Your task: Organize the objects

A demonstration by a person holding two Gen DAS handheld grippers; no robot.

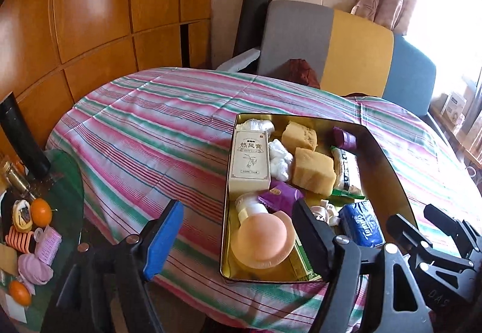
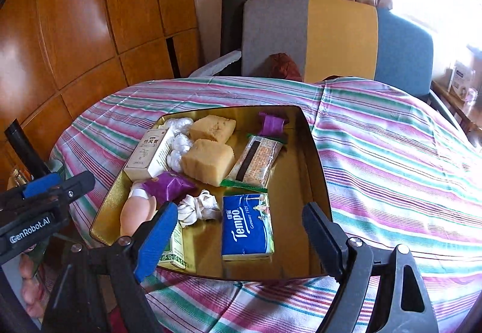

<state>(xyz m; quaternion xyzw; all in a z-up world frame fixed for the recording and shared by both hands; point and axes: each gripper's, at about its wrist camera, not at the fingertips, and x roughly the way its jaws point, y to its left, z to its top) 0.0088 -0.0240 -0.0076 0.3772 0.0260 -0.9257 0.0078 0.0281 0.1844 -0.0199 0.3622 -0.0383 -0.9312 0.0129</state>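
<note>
- The green carton (image 2: 173, 251) in the gold tin (image 2: 313, 170) shows only a corner in the right wrist view; the left finger of the right gripper (image 2: 241, 227) covers the rest.
- The peach round bottle (image 1: 262, 239) is half hidden in that view, behind the same finger and the purple packet (image 2: 167, 186).
- In the left wrist view the blue tissue pack (image 1: 363, 224) lies partly behind the black right finger of the left gripper (image 1: 241, 230).
- Print on the cream box (image 1: 248, 161) is too small to read beyond its large title.
- The window side is blown out white; boxes on the sill (image 1: 455, 110) are indistinct.
- The side table (image 1: 69, 191) is cut off by the left edge.
</note>
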